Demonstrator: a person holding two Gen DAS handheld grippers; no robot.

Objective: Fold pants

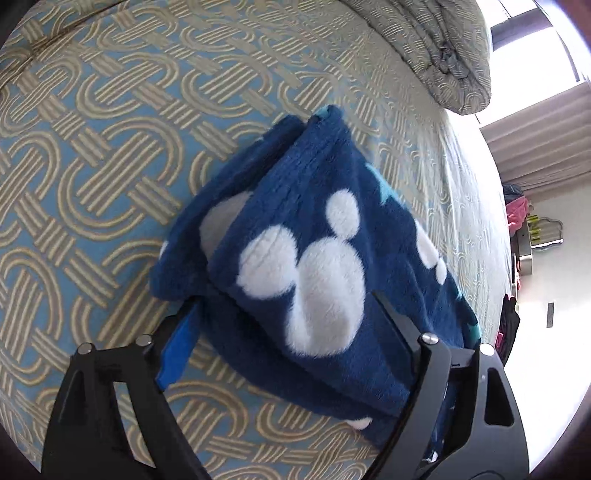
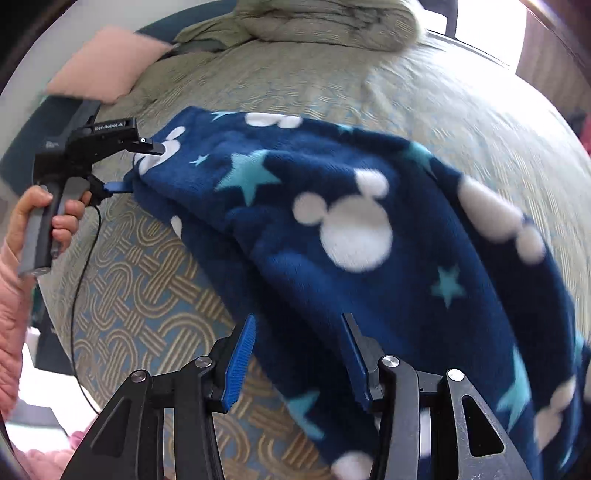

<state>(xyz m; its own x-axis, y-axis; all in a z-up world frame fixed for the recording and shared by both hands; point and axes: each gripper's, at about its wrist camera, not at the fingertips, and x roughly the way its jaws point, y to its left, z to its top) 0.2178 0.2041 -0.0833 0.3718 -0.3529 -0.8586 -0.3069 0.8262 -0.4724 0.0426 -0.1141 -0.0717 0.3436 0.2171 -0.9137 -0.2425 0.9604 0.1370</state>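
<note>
The pants (image 2: 343,221) are dark blue fleece with white mouse heads and light blue stars. They hang lifted above the patterned bed cover (image 2: 140,288). My left gripper (image 1: 284,325) is shut on a thick bunch of the pants (image 1: 306,236). It also shows in the right wrist view (image 2: 142,166), clamped on the far left edge of the cloth. My right gripper (image 2: 299,350) has its fingers around the near edge of the pants, with a wide gap between the blue pads (image 2: 240,362). The cloth there is blurred.
A folded quilt (image 1: 436,44) lies at the bed's far end; it also shows in the right wrist view (image 2: 314,22). A pink pillow (image 2: 107,62) sits at the back left. Curtains (image 1: 535,140) and a window stand past the bed's right edge.
</note>
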